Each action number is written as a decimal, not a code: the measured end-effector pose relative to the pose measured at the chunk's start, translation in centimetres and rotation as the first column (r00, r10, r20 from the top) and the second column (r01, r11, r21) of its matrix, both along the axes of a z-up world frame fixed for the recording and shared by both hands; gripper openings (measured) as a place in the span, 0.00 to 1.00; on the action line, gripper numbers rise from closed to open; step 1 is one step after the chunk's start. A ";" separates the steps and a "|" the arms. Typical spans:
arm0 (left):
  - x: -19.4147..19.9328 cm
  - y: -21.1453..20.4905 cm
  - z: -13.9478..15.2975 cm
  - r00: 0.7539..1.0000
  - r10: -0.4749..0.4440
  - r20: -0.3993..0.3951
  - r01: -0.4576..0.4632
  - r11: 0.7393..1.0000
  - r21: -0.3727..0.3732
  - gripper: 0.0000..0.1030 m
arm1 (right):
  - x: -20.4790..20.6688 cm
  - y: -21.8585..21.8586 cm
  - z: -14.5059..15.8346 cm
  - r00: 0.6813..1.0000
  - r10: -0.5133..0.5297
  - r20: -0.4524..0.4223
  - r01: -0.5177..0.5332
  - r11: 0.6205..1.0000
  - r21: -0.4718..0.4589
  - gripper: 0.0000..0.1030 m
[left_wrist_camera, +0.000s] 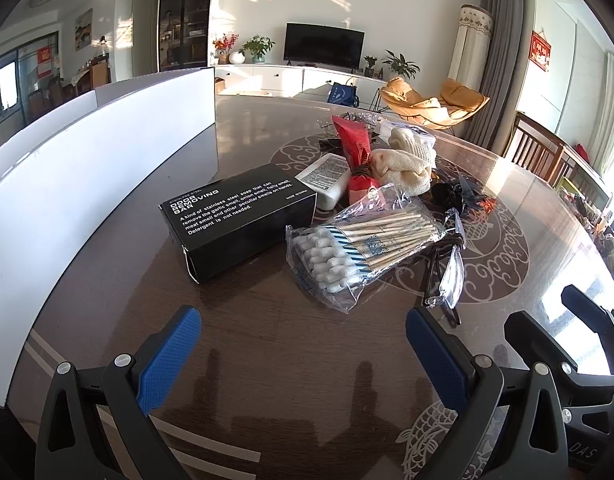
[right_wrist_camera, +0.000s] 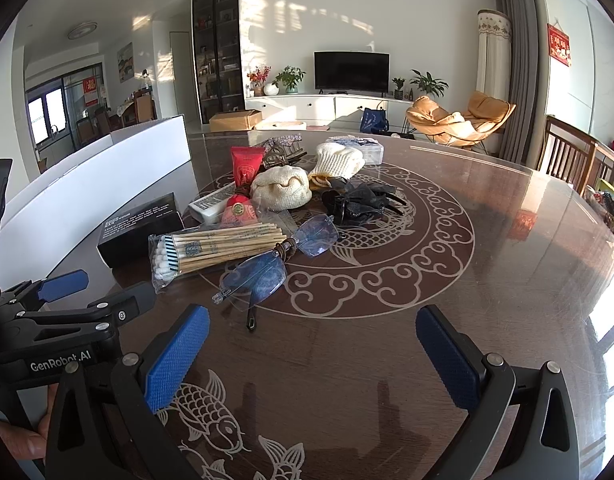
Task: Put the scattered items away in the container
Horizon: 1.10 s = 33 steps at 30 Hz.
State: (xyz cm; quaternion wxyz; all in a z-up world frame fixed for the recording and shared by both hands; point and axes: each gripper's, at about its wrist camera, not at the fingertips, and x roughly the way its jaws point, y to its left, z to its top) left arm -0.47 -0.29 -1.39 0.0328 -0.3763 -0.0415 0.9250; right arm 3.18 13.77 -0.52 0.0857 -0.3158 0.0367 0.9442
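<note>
- Both grippers are empty: my left gripper has its blue pads spread wide above bare table, short of the pile, and my right gripper is spread just as wide beside it.
- Everything to tidy sits heaped mid-table: black box, bag of cotton swabs, glasses, white tube, red packets, knit gloves and black hair clips. The white container stands to the left, its wall near the box.
- Glasses worry me most. One lens lies under the swab bag's edge, so dragging the bag could pull them along or scrape the lenses on the glossy top.
- Swab bag looks slippery and loose; a pinch on film alone may slide off, or tear it and spill sticks.
- Black box is wide. Across its long side my pads may not span it, and I could shove it into the container wall instead.
- My two grippers hover close together; reaching at once risks a knock.
- Gloves and clips are tangled, so lifting one may drag another off the heap.
</note>
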 end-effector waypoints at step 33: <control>-0.2 -0.3 -0.3 1.000 -0.007 0.010 0.007 1.000 0.023 1.00 | -0.2 -0.2 -0.4 1.000 0.002 0.009 -0.002 1.000 0.003 1.00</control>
